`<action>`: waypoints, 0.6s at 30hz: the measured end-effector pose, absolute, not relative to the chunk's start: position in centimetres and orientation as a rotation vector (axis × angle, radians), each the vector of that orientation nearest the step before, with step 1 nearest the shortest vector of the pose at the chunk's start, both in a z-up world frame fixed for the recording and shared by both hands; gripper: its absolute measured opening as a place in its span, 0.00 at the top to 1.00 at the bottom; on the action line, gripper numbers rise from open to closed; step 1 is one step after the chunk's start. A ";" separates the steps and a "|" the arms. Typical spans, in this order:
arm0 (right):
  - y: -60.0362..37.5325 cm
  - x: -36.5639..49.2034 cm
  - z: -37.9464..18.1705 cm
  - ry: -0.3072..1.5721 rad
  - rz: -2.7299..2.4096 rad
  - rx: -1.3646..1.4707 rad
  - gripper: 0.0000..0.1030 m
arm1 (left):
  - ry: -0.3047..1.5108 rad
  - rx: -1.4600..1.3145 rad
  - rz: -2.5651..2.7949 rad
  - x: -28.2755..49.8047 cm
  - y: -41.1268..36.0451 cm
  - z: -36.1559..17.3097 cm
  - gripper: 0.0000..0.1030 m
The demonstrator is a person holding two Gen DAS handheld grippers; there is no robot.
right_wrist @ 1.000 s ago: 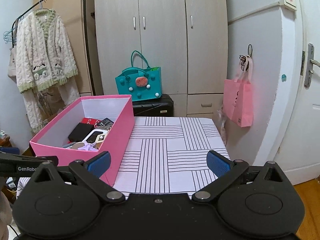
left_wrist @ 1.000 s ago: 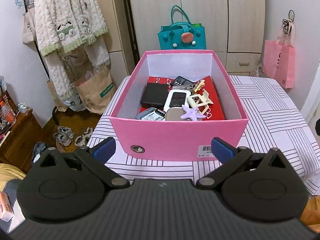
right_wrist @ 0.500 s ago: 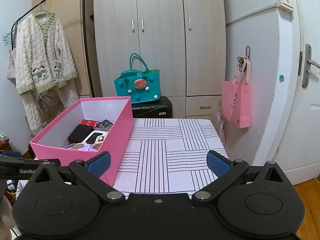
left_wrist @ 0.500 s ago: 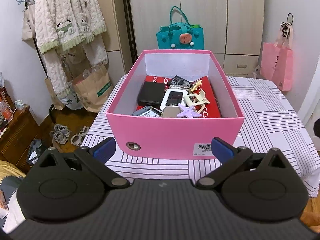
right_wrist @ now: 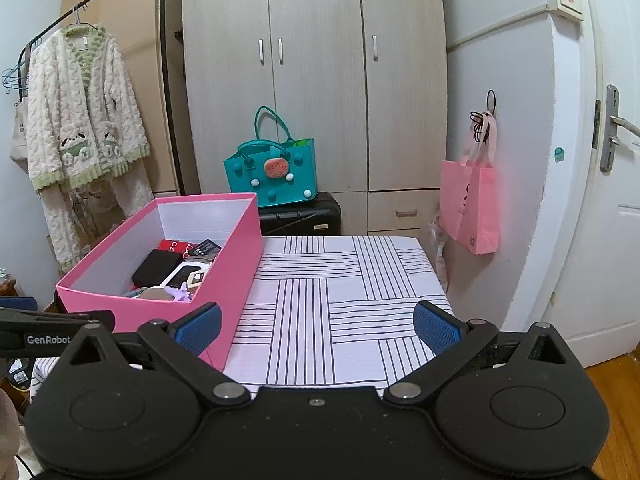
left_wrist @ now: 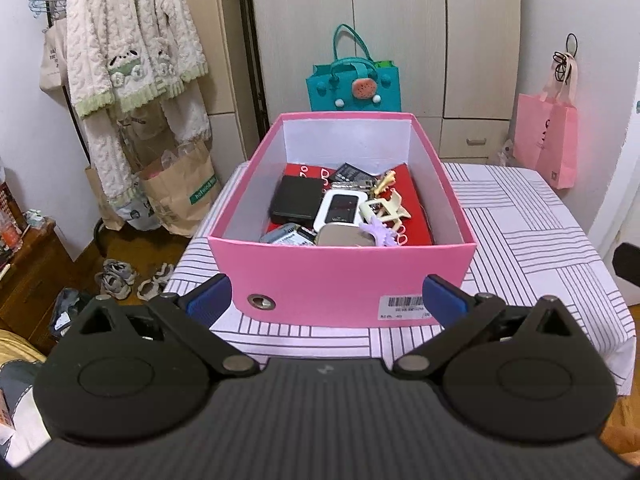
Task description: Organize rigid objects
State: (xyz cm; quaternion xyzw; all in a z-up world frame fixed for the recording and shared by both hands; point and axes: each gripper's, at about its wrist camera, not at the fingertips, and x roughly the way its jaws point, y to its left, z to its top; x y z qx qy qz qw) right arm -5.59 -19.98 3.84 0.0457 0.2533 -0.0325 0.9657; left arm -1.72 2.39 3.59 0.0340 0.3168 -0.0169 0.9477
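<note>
Two wardrobes' worth of pale doors (right_wrist: 316, 80) fill the back of the room, with a white door (right_wrist: 612, 184) at the far right. In front of them stands the table under a striped cloth (right_wrist: 344, 300), its right half bare. On its left half sits the pink box (left_wrist: 344, 276), open at the top and white inside, a barcode label on its near wall. A fluffy cream robe (right_wrist: 80, 128) hangs on a rack to the left, a brown paper bag (left_wrist: 180, 192) on the floor below it. A teal handbag (right_wrist: 272, 176) rests on a black case behind the table, and a pink paper bag (right_wrist: 472, 204) hangs on the wall at the right.

Inside the box, on a red sheet (left_wrist: 412, 204), lie a black wallet-like case (left_wrist: 296, 200), a white device with a dark screen (left_wrist: 340, 210), a cream hair claw (left_wrist: 386, 208), a purple starfish-shaped clip (left_wrist: 380, 234) and some keys (left_wrist: 380, 184), all crowded together and touching.

The left gripper (left_wrist: 326, 300) hovers just before the box's near wall, jaws spread wide and empty, so that wall stands between it and the contents. The right gripper (right_wrist: 316, 326) hangs over the table's near edge, jaws likewise apart and holding nothing, its left finger (right_wrist: 198, 326) just beside the box's corner.
</note>
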 end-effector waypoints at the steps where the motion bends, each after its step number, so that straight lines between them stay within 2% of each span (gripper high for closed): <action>1: -20.0 -5.6 3.8 0.512 -0.065 0.093 0.00 | 0.647 0.072 -0.037 -1.7 2.3 3.6 0.00; 18: -20.0 -5.5 3.5 0.521 -0.078 0.098 0.00 | 0.634 0.091 -0.051 -2.2 1.7 3.4 0.00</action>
